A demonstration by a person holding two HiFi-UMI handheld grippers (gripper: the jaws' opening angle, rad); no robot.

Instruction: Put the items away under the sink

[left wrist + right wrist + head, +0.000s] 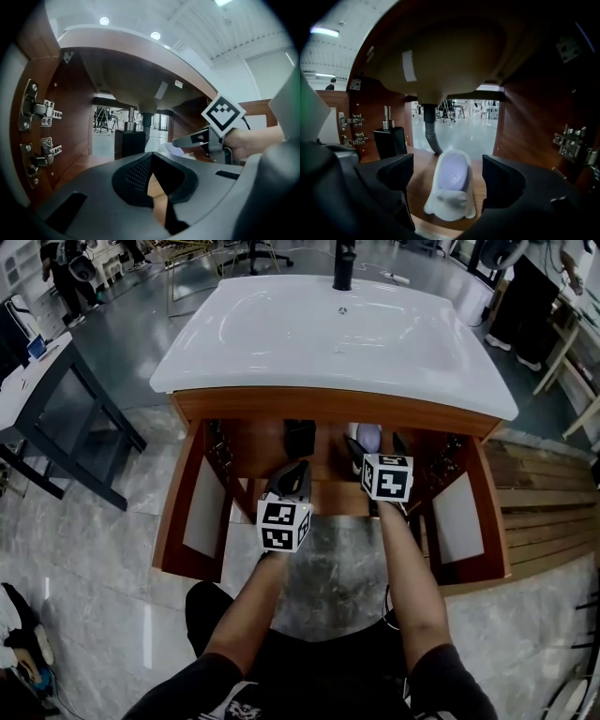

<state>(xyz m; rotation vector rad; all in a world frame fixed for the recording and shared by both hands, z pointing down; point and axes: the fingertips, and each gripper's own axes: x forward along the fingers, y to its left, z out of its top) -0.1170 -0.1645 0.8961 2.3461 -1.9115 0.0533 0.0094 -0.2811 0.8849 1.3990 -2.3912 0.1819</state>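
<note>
A white holder with a lavender inset [451,185] lies on the wooden cabinet floor under the sink [328,334]. My right gripper [447,174] is open, its pads on either side of the holder without touching it. In the head view the holder [368,435] shows just beyond the right gripper [377,452]. A black pump dispenser [389,139] stands at the back left of the cabinet, also visible as a dark block [300,435]. My left gripper [151,159] is shut with nothing in it, at the cabinet's front [296,474].
Both cabinet doors stand open, left door [192,507] and right door [469,517]. A grey drain pipe [430,135] drops from the basin behind the holder. Metal hinges [37,112] sit on the left inner wall. A dark table [56,399] stands to the left.
</note>
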